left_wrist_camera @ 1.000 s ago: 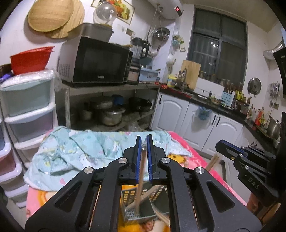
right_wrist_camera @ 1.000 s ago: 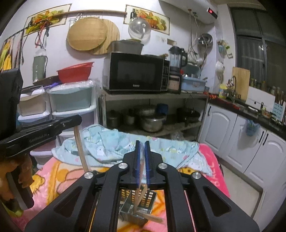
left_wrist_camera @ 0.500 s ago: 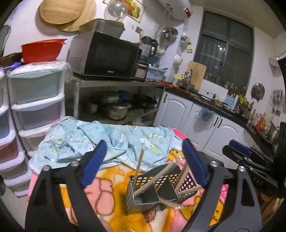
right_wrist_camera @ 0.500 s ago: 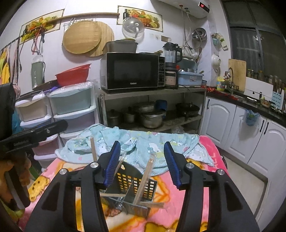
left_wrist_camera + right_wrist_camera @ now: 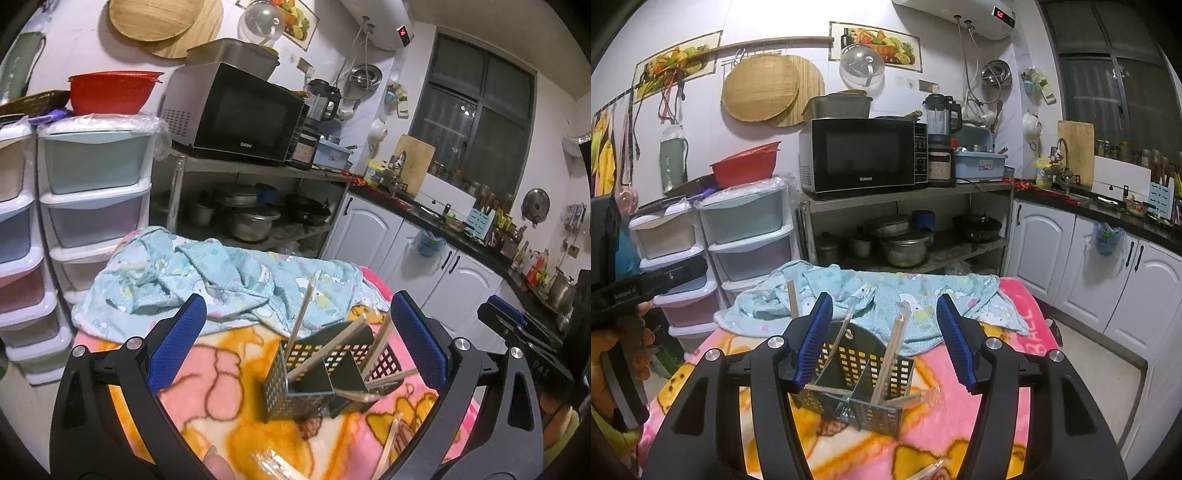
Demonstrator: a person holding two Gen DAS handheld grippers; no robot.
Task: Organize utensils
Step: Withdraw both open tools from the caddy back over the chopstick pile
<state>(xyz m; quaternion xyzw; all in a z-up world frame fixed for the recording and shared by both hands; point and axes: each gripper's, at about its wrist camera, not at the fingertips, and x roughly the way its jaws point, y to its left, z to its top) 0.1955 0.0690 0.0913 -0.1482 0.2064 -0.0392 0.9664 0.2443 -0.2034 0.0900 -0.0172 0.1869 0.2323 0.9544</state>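
Observation:
A perforated metal utensil holder (image 5: 295, 387) (image 5: 864, 369) stands on the blanket with several wooden chopsticks (image 5: 303, 314) (image 5: 892, 354) leaning in its compartments. My left gripper (image 5: 295, 321) hangs just short of it, jaws opening wide, nothing pressed between the blue pads (image 5: 177, 343). My right gripper (image 5: 884, 317) faces the holder from the other side, jaws also opening, and a chopstick stands free between them. Loose chopsticks (image 5: 388, 446) (image 5: 929, 469) lie on the blanket in front of the holder. Each gripper shows at the edge of the other's view.
A crumpled light blue cloth (image 5: 207, 280) lies behind the holder on the pink and orange blanket (image 5: 1015, 325). Plastic drawers (image 5: 92, 192) stand at the left. A shelf with a microwave (image 5: 864, 155) and pots is behind, white cabinets (image 5: 1108, 280) at the right.
Both grippers were shut on a chopstick above the holder. They have opened and drawn back, and those chopsticks now stand in the holder.

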